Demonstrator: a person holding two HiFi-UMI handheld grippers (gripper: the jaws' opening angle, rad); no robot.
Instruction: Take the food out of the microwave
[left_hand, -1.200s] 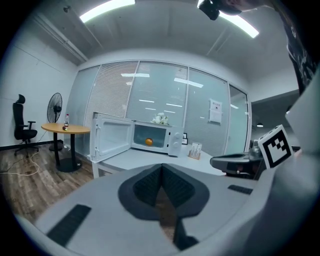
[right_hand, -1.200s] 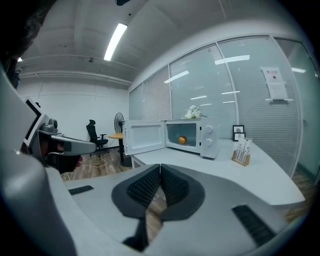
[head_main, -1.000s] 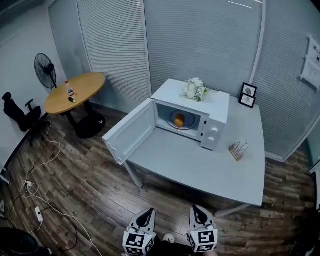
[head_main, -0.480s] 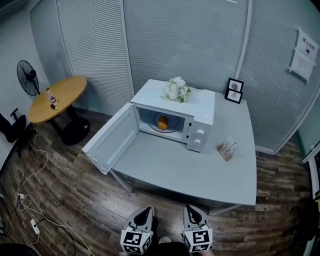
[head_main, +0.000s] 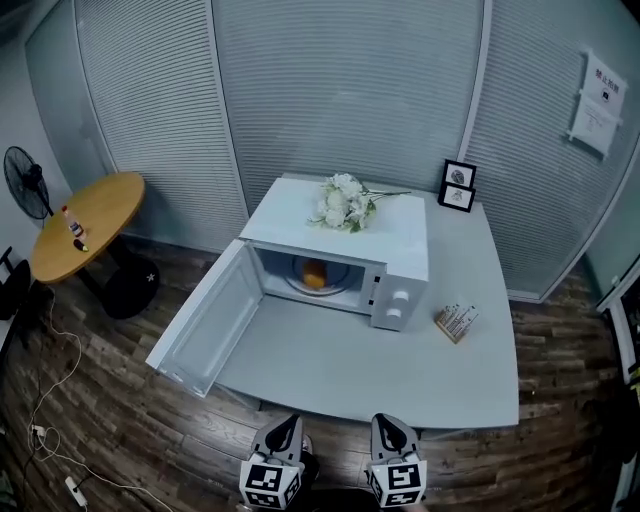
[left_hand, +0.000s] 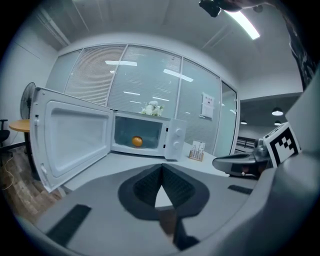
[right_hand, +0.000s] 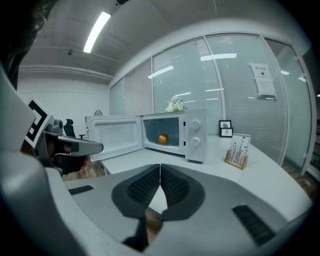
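Head view: food (head_main: 314, 275) sits in the open microwave (head_main: 395, 230), well across the counter (head_main: 400, 370), more in line with the left tool (head_main: 288, 428) than the right tool (head_main: 390, 425). Both tools are pressed together, empty.

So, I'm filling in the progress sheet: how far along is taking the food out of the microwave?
Done: the microwave door stands wide open. In hand: nothing; the left gripper and right gripper are both shut and empty, at the table's near edge. Left: the orange food sits inside the microwave, to be reached, gripped and brought out.
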